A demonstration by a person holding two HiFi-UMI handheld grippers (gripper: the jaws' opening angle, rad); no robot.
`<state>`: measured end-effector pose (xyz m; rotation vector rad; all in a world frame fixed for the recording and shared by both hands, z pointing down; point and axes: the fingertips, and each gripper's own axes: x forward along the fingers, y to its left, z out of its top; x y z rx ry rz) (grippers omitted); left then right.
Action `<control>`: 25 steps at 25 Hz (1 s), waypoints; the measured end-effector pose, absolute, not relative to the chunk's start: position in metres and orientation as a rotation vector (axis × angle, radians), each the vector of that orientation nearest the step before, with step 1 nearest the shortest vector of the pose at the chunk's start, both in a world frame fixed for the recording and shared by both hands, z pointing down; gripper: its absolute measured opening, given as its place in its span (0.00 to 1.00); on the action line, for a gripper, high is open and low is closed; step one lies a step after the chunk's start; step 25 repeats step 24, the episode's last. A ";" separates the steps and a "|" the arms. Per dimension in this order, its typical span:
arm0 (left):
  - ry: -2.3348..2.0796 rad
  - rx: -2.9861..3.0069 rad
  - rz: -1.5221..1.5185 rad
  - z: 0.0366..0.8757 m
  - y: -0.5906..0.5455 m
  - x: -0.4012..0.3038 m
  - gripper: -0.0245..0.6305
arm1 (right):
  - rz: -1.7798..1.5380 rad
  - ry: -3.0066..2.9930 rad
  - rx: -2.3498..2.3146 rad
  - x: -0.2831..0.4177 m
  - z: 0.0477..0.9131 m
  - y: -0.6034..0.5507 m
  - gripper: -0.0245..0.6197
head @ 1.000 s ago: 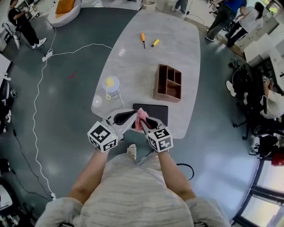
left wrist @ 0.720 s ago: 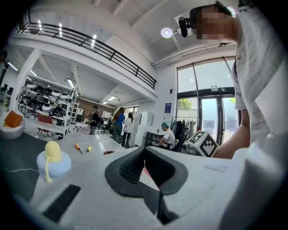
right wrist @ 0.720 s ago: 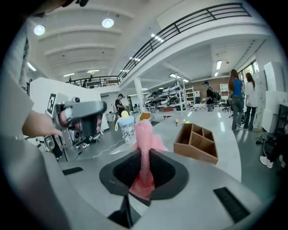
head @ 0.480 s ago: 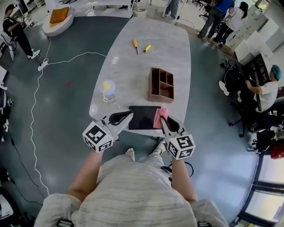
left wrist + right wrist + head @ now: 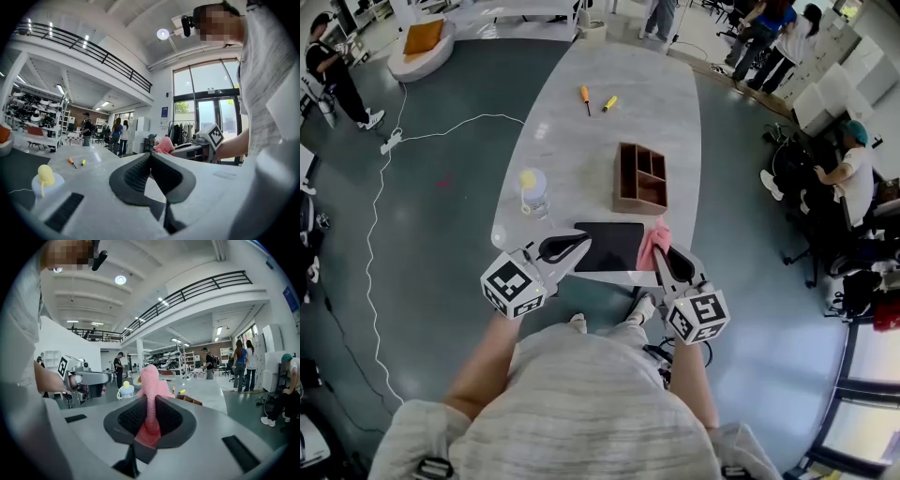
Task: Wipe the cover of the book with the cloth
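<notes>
Cloth move: your cloth (image 5: 654, 242) has travelled across the book (image 5: 612, 247), from its left edge a second ago, through the right half, to the right edge now, where it sits partly past the cover.
Right gripper: your right gripper (image 5: 150, 399) went with it. Its jaws are clamped on a fold of the pink mesh, which stands up between the pads.
Left gripper: your left gripper (image 5: 150, 155) has barely shifted. Its jaws are closed tip to tip with nothing between them, and it sits at the book's left edge. Whether it presses on the cover cannot be told.
Meaning for the wipe: one left-to-right pass looks complete. I would judge the near and far strips of the cover still need passes, so bring the cloth back over the book.
Book: it lies flat, dark and closed, near your edge of the table (image 5: 609, 56), in front of the wooden organiser (image 5: 639, 178).
Writing: none is readable. The cover shows no title, the bottle (image 5: 534, 192) no legible label, and the marker cubes (image 5: 698, 315) carry only black-and-white square patterns.
</notes>
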<state>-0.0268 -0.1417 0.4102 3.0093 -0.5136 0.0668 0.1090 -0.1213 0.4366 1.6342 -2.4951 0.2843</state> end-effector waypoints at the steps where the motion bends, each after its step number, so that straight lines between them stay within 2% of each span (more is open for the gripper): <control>1: -0.504 3.015 0.065 0.408 -0.141 -0.026 0.06 | 0.276 -2.496 1.635 0.109 0.434 -0.121 0.11; 25: -0.475 3.032 0.041 0.400 -0.143 -0.029 0.06 | 0.234 -2.483 1.659 0.114 0.417 -0.118 0.11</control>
